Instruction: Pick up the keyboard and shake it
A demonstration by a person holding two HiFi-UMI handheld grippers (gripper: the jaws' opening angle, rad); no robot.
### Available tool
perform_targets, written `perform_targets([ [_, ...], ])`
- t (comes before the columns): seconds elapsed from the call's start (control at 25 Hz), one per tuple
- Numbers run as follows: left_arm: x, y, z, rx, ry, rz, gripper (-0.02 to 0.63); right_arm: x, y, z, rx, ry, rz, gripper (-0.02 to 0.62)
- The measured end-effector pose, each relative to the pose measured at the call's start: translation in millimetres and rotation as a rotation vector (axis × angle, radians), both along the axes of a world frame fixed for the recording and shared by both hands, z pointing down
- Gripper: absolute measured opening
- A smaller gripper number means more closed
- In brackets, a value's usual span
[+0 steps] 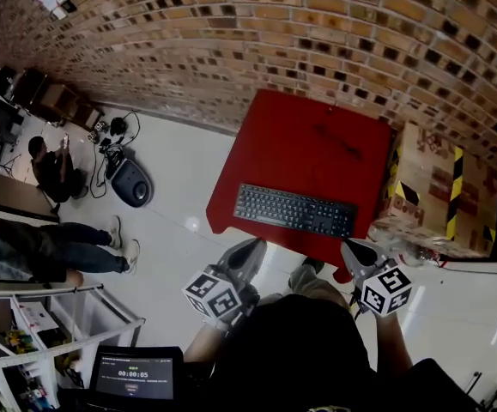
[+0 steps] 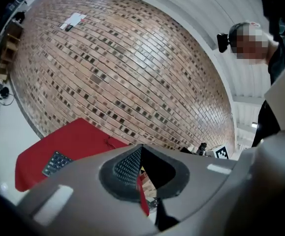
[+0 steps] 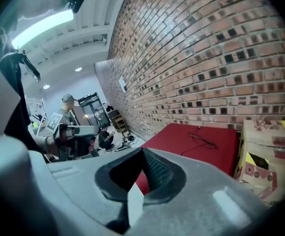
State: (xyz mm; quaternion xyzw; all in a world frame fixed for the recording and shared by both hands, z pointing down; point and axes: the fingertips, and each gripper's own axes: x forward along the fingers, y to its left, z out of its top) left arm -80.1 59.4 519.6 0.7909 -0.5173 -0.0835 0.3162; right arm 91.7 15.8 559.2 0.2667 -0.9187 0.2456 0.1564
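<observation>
Your flat black keyboard (image 1: 294,209) lies along the near edge of the red square worktop (image 1: 308,136). Your left gripper (image 1: 252,249) and right gripper (image 1: 353,249) hover short of that edge, fingers together on nothing. The brown cardboard box (image 1: 424,174) beside the right edge hides its contents

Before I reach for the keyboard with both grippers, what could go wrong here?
Both the left gripper and the right gripper have shut jaws; unless opened, they may only push the keyboard. It lies near the front edge of the red table, so a weak grip could let it fall. A thin dark cable behind it might snag during shaking.
</observation>
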Motion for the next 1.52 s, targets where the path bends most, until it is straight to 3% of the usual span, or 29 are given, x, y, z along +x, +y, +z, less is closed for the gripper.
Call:
perform_targets([
  [0.28, 5.0, -45.4, 36.9, -0.101, -0.024, 0.059, 0.015, 40.5, -43.1, 43.1, -0.144, -0.015, 0.050, -0.009],
  [0.52, -30.3, -65.0, 92.6, -0.215, -0.099, 0.084, 0.017, 59.5, -68.3, 92.2, -0.271, -0.015, 0.084, -0.009],
  [0.72, -69.5, -82.0, 161.0, -0.362, -0.146, 0.170, 0.167, 72.2, -85.0, 146.4, -0.368, 0.075, 0.129, -0.009],
  [0.88, -109.6, -93.9, 210.3, -0.490, -0.192, 0.204, 0.199, 66.9, -76.2, 195.7, -0.522, 0.115, 0.105, 0.091],
  [1.12, -147.0, -98.7, 286.3, -0.693, -0.240, 0.321, 0.299, 62.7, -78.0, 249.6, -0.655, 0.181, 0.121, 0.184],
  [1.24, -155.1, -101.5, 304.2, -0.735, -0.234, 0.371, 0.313, 62.2, -83.4, 262.3, -0.712, 0.150, 0.132, 0.232],
  [1.4, -156.9, -103.0, 320.0, -0.773, -0.215, 0.464, 0.322, 53.5, -89.9, 270.1, -0.772, 0.085, 0.096, 0.241],
  [1.52, -152.1, -104.5, 324.5, -0.792, -0.167, 0.513, 0.322, 46.8, -89.0, 278.9, -0.808, 0.090, 0.052, 0.241],
])
